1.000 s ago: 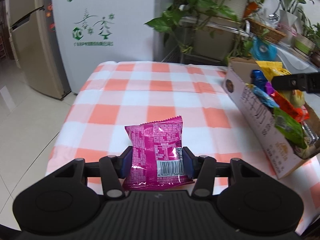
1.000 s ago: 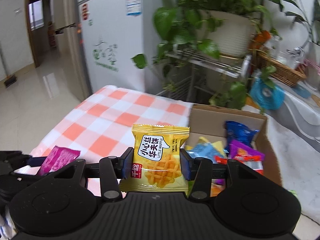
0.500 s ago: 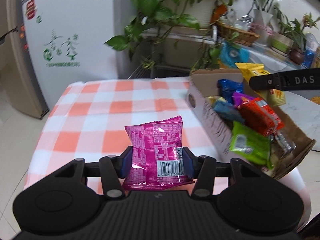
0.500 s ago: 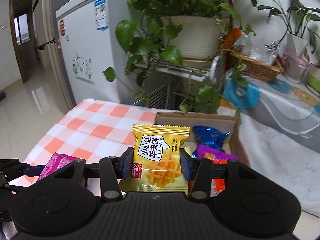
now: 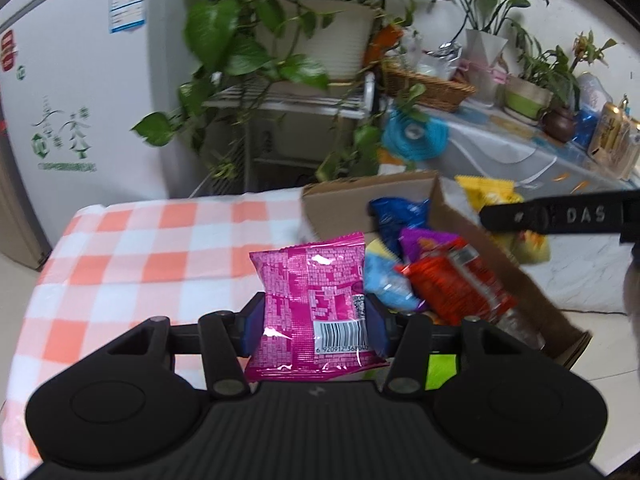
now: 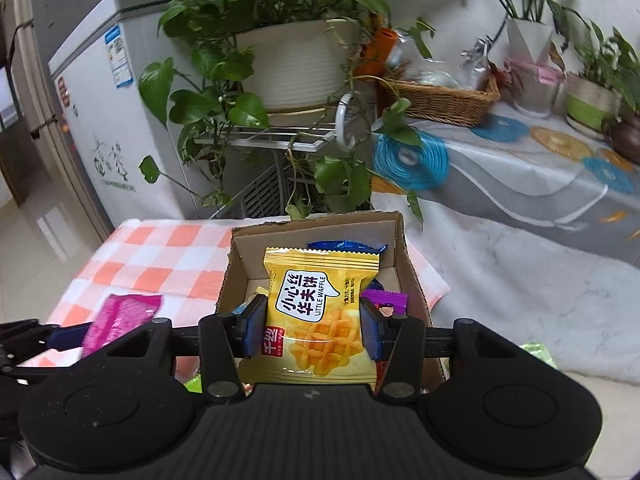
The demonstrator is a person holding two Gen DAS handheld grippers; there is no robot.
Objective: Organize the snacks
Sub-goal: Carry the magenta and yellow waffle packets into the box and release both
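— What is seen on the desk?
— A cardboard box of snacks. A pink packet is gripped by the left claw, a yellow waffle packet by the right claw.
— What risk is judged?
— If released early, a packet could be dropped outside the box.

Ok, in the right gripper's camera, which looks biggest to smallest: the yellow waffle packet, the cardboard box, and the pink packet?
1. Cardboard box
2. Yellow waffle packet, held closest to the camera, so it looks bigger than it really is
3. Pink packet, partly hidden by the left gripper
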